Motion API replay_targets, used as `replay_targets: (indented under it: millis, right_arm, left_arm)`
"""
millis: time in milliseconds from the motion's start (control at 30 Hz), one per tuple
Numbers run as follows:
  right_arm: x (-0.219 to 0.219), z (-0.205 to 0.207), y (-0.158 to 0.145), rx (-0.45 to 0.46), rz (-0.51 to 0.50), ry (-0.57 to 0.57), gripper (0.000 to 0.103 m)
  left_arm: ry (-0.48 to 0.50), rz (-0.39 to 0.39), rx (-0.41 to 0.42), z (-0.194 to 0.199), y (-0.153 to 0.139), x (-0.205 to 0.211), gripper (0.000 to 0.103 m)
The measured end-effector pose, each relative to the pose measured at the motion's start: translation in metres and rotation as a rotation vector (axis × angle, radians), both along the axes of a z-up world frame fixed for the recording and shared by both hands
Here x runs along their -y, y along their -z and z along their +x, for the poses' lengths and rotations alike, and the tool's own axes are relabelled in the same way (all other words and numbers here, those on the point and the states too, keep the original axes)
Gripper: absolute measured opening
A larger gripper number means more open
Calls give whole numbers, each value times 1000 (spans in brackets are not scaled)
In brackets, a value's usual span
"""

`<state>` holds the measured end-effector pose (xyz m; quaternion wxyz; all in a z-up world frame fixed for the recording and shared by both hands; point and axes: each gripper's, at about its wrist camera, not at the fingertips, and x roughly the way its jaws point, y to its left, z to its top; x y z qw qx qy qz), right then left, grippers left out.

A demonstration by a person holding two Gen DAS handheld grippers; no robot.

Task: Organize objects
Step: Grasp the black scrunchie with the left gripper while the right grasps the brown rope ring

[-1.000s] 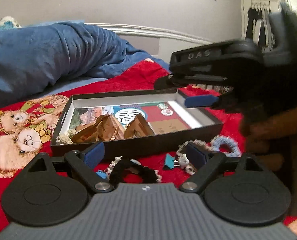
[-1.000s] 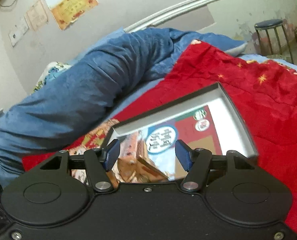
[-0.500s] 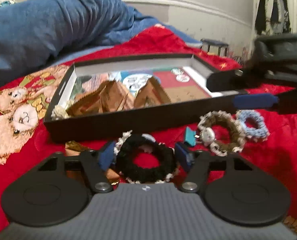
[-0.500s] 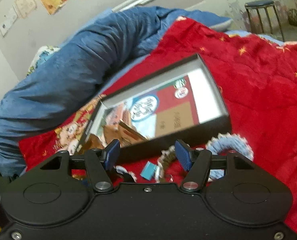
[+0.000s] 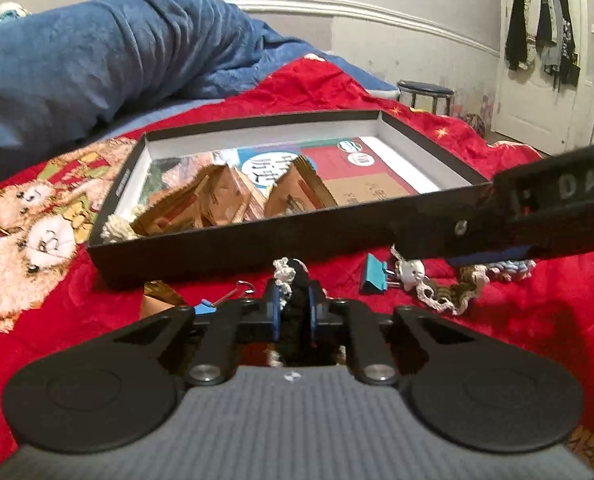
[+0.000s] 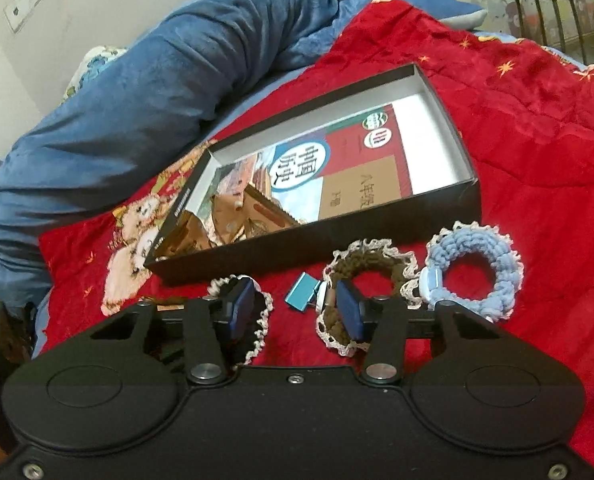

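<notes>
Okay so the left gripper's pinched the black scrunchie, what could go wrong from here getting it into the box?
Two likely risks. The left gripper pinches only part of the black scrunchie, so the soft band may slip out when lifted. The black box has a raised wall right in front, so a low carry could catch on it or push the box. The right gripper, open, is close beside, above the brown scrunchie and teal binder clip; the two could collide.

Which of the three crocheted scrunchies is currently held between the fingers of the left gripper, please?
The black scrunchie with white trim, pinched in the left gripper; the brown scrunchie and blue scrunchie lie free on the red blanket.
</notes>
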<state>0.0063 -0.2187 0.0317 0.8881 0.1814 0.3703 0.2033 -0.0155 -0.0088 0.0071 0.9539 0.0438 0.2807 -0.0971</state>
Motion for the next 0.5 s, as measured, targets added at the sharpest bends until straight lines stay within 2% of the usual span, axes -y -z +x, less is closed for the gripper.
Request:
replay_targets:
  millis: [100,267,500]
  right_arm:
    - [-4,5,5,-22,-42,8,44]
    - [-8,13,15,-56,-52,-6,40]
    - [-10,20,22,-57,-56,2,14]
  left_arm:
    - [3,-7,-4,2,0,-1,15]
    - [11,4,-10,2,1,1,16]
    - [15,-1,-4,0,0,0,15]
